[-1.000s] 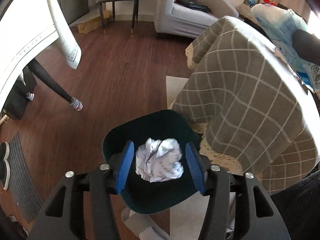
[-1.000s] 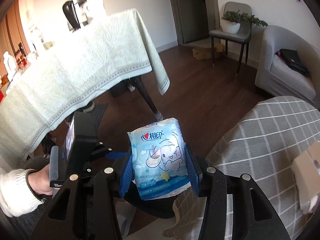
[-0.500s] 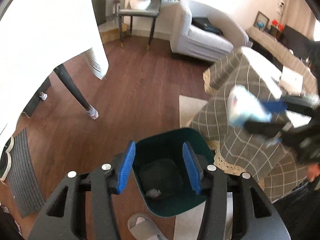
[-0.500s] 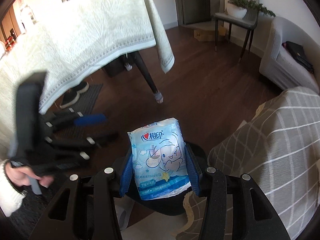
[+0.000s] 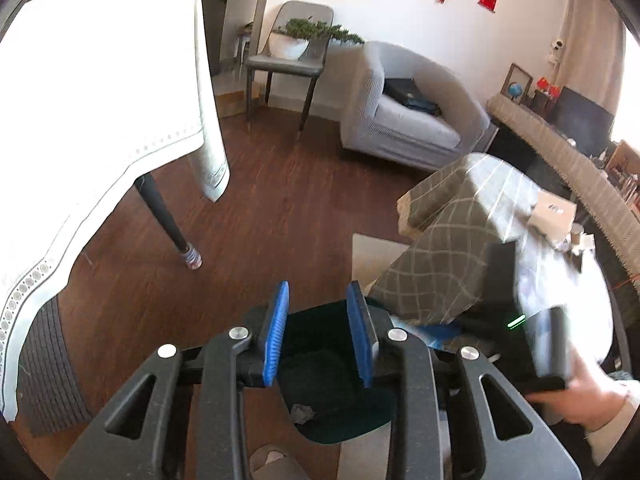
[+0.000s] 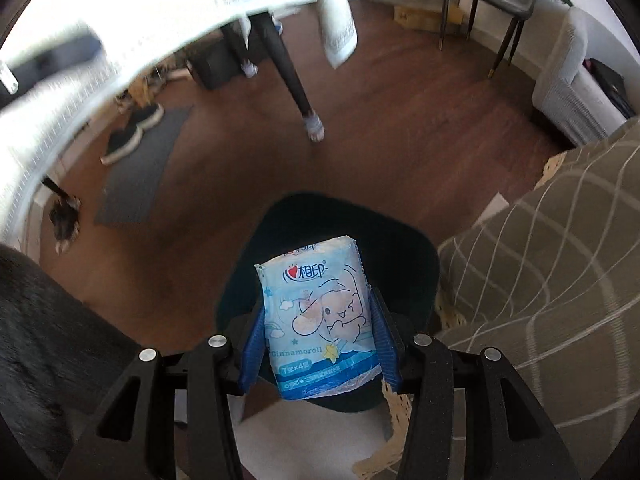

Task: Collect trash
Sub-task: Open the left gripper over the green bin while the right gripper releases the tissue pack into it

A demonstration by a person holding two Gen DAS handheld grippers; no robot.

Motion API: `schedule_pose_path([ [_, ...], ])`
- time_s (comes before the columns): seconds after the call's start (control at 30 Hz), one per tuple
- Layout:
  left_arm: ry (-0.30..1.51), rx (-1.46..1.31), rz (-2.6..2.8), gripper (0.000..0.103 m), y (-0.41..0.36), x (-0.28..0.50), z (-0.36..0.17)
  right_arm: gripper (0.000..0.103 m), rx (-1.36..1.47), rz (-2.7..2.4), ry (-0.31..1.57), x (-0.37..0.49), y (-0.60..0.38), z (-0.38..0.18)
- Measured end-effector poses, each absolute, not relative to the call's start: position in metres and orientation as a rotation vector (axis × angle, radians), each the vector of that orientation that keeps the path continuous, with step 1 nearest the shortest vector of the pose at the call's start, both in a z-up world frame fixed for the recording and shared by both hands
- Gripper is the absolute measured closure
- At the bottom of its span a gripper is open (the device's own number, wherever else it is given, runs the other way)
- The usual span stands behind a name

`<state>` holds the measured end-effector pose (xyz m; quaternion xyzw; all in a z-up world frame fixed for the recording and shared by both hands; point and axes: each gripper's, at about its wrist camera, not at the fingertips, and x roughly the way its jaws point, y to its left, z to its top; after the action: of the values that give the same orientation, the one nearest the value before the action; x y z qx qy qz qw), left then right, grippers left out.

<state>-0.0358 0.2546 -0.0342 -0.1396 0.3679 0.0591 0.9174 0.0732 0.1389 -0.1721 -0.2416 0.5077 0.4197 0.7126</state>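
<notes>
One pack is the thing to watch: a blue and white tissue pack (image 6: 320, 320) sits squeezed between the two blue pads of the right gripper (image 6: 318, 346). The pack stands up tall between the pads, with its long side running out along the fingers and its top end poking past their tips. Right under it, a little farther out, is the dark green bin (image 6: 404, 256) on the floor, with its mouth open to the pack. So the pack lies straight above the bin, and I think the next move is just to let go so it drops in. The checked blanket (image 6: 552, 280) is close on the right side, so a crooked drop could land on it. The left gripper (image 5: 318, 334) has just been closing, and its pads are now near each other with nothing between them. It holds nothing. It looks down at the same bin (image 5: 372, 412) from higher up, and a small crumpled grey bit of paper (image 5: 303, 413) lies at the bottom of the bin. From the left view, the right gripper (image 5: 436, 332) shows blurry at the right edge of the bin, with the person's hand (image 5: 580, 396) behind it. The right hand is the nearer one to the bin, and it is the one with trash in it.
</notes>
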Motion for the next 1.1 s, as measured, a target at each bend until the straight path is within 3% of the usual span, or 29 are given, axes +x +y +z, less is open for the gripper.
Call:
schedule_pose_path([
  [0.13, 0.728, -0.283, 0.108, 0.071, 0.248, -0.037, -0.022, 0.054, -0.570, 0.910, 1.155, 0.074, 0.140, -0.192],
  [0.33, 0.689, -0.276, 0.094, 0.071, 0.239, -0.038, -0.005, 0.043, -0.602, 0.883, 1.170, 0.072, 0.133, -0.207],
  [0.5, 0.654, -0.269, 0.092, 0.071, 0.235, -0.039, 0.008, 0.043, -0.593, 0.920, 1.170, 0.068, 0.131, -0.202],
  [0.67, 0.617, -0.251, 0.103, 0.071, 0.232, -0.039, 0.021, 0.043, -0.531, 0.984, 1.128, 0.061, 0.127, -0.174],
  [0.83, 0.586, -0.239, 0.105, 0.069, 0.225, -0.037, 0.030, 0.056, -0.483, 1.029, 1.057, 0.054, 0.120, -0.137],
  [1.0, 0.570, -0.235, 0.084, 0.063, 0.211, -0.032, 0.035, 0.058, -0.411, 1.034, 0.953, 0.056, 0.098, -0.090],
  [1.1, 0.559, -0.230, 0.064, 0.054, 0.199, -0.027, 0.039, 0.058, -0.376, 1.011, 0.904, 0.061, 0.076, -0.067],
])
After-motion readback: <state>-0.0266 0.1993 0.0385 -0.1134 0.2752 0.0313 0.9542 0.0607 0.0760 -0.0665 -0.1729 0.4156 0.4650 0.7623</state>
